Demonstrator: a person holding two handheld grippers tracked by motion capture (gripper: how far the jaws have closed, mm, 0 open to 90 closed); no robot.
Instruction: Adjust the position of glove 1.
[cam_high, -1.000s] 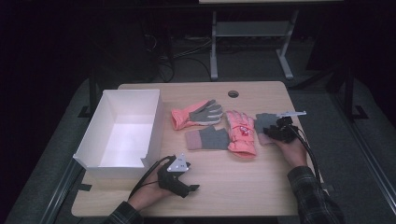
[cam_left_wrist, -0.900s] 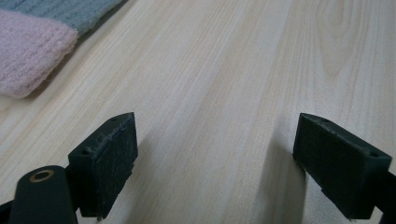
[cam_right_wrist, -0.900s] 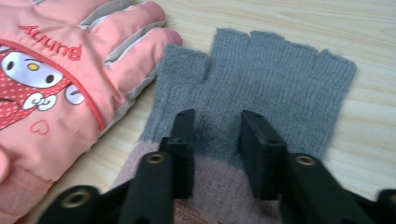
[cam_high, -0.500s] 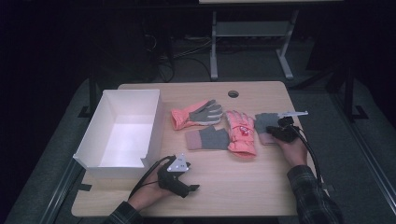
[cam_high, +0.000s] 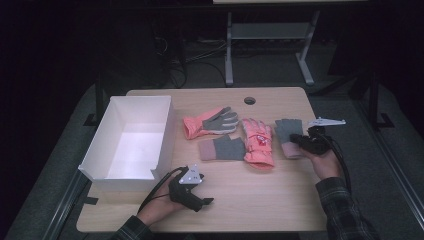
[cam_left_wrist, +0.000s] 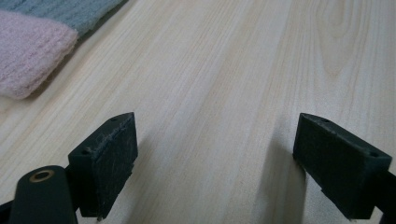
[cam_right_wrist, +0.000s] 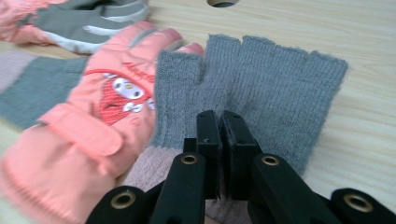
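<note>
Pinching the grey glove (cam_right_wrist: 261, 88) at mid-palm with the right gripper (cam_right_wrist: 219, 122), jaws just closed tight on a fold of knit, cuff (cam_right_wrist: 149, 170) toward the hand. Lying at the table's (cam_high: 260, 200) right side, just beside the pink glove (cam_high: 259, 142), with its thumb edge resting on that glove's fingers. Pointing away from the person, cut-off fingertips toward the far edge and the cable hole (cam_high: 249, 100); long axis running near to far, slightly tilted. Judging the step as the start of a lift, likely toward the white box (cam_high: 100, 150) at the left. Calling next for a clean rise so the knit peels off the pink glove without dragging it, then a carry across the other gloves. Resting low on bare wood near the front edge, left gripper (cam_left_wrist: 215, 158) wide apart, holding nothing.
</note>
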